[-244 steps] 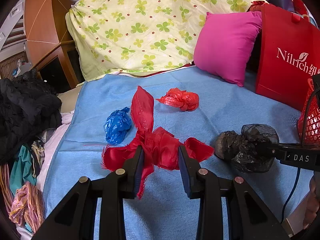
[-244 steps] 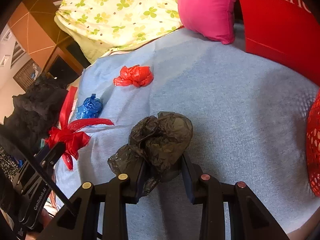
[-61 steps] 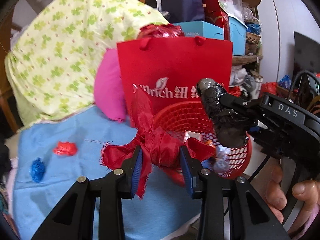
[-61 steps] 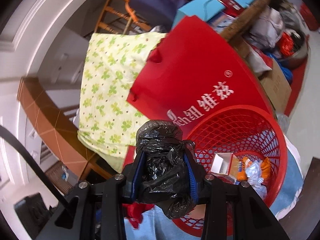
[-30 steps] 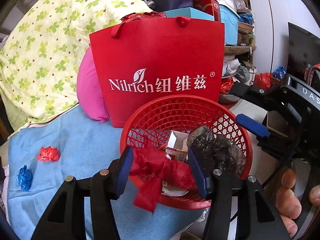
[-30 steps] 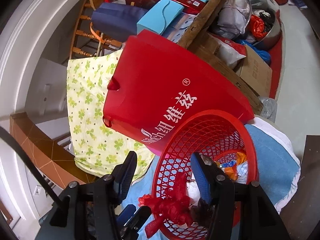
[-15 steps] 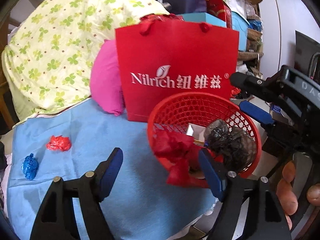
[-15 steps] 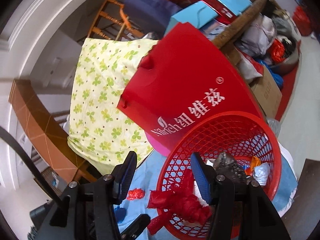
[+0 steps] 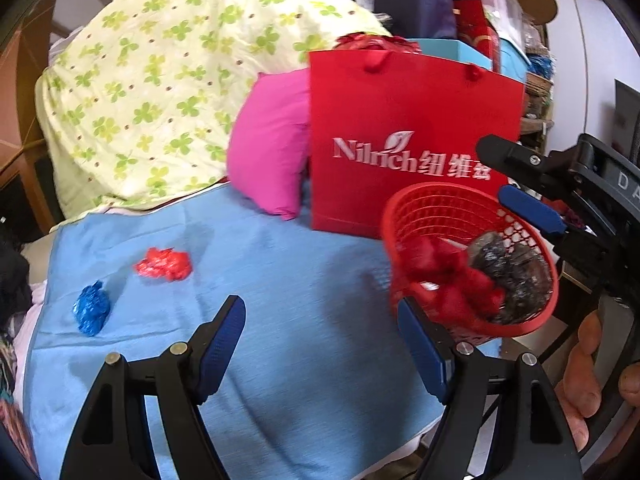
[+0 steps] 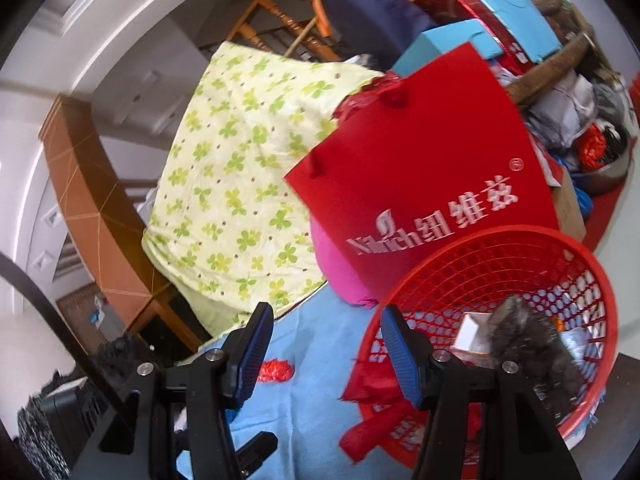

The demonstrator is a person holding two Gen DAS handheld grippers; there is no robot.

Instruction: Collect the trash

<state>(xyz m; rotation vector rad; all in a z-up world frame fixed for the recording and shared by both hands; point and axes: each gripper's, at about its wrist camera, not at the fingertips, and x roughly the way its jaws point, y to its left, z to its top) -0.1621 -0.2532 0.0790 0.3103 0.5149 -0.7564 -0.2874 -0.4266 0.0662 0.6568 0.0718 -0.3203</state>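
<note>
A red mesh basket stands at the right edge of the blue bedcover. It holds the red ribbon and the black bag. The basket also shows in the right wrist view, with the black bag inside and the ribbon hanging over its rim. A crumpled red bag and a blue bag lie on the cover at the left. My left gripper is open and empty above the cover. My right gripper is open and empty beside the basket.
A red Nilrich paper bag stands behind the basket, with a pink pillow and a clover-print quilt to its left. Dark clothes pile up at the bed's left edge. Boxes and clutter fill the right.
Both grippers carried the ribbon and the black bag to the basket and opened. Both items now lie in the basket. My left gripper has since swung left, back over the cover.
</note>
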